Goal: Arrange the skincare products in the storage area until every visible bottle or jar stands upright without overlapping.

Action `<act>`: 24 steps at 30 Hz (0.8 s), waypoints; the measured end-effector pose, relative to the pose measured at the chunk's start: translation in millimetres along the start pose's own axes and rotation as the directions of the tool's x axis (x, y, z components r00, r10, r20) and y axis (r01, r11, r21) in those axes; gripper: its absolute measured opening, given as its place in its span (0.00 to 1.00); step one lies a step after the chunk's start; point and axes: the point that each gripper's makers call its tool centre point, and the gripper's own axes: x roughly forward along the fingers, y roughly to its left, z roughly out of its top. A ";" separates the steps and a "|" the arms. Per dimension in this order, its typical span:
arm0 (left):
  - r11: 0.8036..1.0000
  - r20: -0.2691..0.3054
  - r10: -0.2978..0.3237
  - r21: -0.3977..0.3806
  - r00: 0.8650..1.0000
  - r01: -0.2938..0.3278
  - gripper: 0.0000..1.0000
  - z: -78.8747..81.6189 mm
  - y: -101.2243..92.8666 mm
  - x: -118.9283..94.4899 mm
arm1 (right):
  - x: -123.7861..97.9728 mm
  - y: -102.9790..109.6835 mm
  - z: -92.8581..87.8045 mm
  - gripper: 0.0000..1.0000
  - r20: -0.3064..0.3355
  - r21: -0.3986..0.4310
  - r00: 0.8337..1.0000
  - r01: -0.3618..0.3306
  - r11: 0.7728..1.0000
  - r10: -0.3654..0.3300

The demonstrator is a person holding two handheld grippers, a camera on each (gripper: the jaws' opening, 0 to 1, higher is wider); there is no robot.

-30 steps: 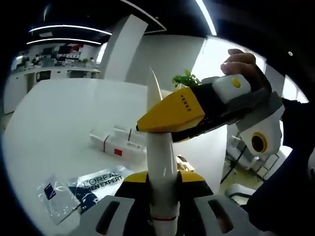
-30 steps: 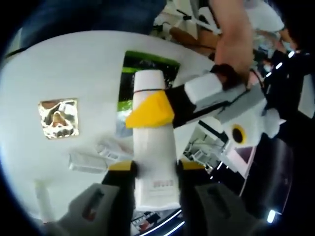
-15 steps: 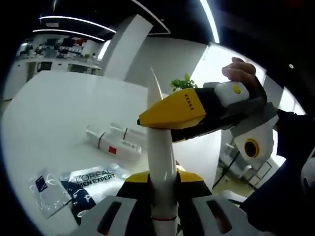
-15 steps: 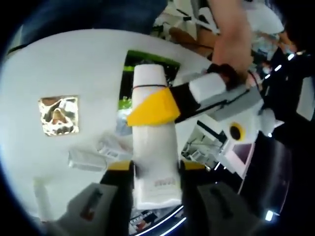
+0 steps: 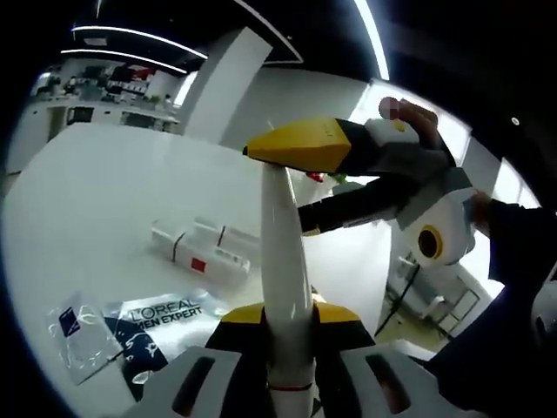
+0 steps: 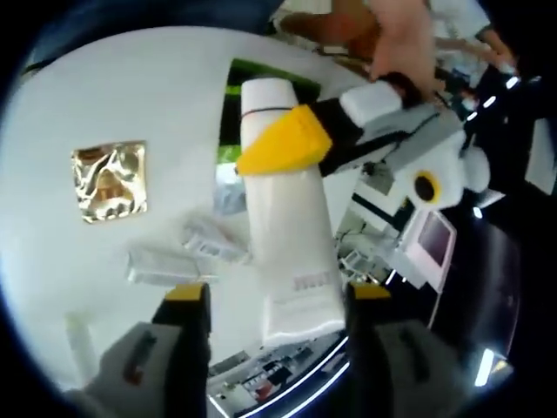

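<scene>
White round worktop point(image 5: 104, 192) in an open-plan office carries the goods.

Left gripper view: the left tongs point(image 5: 287, 335) are clamped on the cap end of one white tube point(image 5: 283, 252), which stands up from their jaws, clear of the worktop. The right tongs point(image 5: 300, 187) come in from the right with their yellow jaws spread, one above the tube's crimped tip and one behind the tube, gripping nothing. Left of the tube on the worktop lie two white boxes point(image 5: 200, 252) side by side, one clear sachet point(image 5: 74, 335) and one dark pack point(image 5: 161, 326) lettered L'OREAL MEN EXPERT.

Right gripper view: the right tongs point(image 6: 271, 309) stand apart, one jaw on each side of the tube's point(image 6: 291, 252) crimped end without pressing it. The left tongs point(image 6: 287, 148) grip the tube near its cap. Left of the tube lie one gold sachet point(image 6: 109, 178), two pale boxes point(image 6: 178, 257) and one slim white stick point(image 6: 83, 344); beyond it lies one green pack point(image 6: 239, 113).

Judgement: the step is a handover of the tube to the left tongs. Next the tube must be lowered cap-down onto bare worktop beside the boxes and freed only when it stands steady.
</scene>
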 end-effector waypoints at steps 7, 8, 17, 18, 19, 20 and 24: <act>1.000 -0.001 0.000 0.000 1.000 0.000 0.17 -2.0 -0.3 2.0 | -5.5 3.6 -4.1 0.64 -0.012 0.027 1.000 0.010 1.000 -0.010; 1.000 -0.003 -0.001 0.001 1.000 0.001 0.17 -2.3 -0.3 2.3 | -6.1 3.4 -5.1 0.63 -0.017 0.033 1.000 0.014 0.999 -0.013; 1.000 0.000 0.007 0.007 1.000 -0.007 0.17 -2.6 3.1 1.8 | -21.8 -3.1 -30.2 0.60 -0.110 0.164 0.991 0.091 0.982 -0.073; 1.000 0.006 0.008 0.011 1.000 -0.009 0.17 -1.5 3.1 1.2 | -23.9 -3.3 -31.7 0.61 -0.112 0.196 0.990 0.107 0.975 -0.086; 1.000 0.006 0.006 0.011 1.000 -0.006 0.17 -1.0 3.1 1.0 | -26.8 -3.1 -34.6 0.60 -0.123 0.230 0.987 0.126 0.965 -0.099; 1.000 0.008 0.007 0.015 1.000 -0.007 0.17 -0.6 3.5 0.9 | -29.6 -2.3 -38.1 0.60 -0.138 0.262 0.985 0.141 0.955 -0.108; 1.000 0.013 0.008 0.025 1.000 -0.008 0.17 1.7 6.0 1.1 | -45.2 -5.5 -49.3 0.58 -0.193 0.447 0.967 0.238 0.862 -0.166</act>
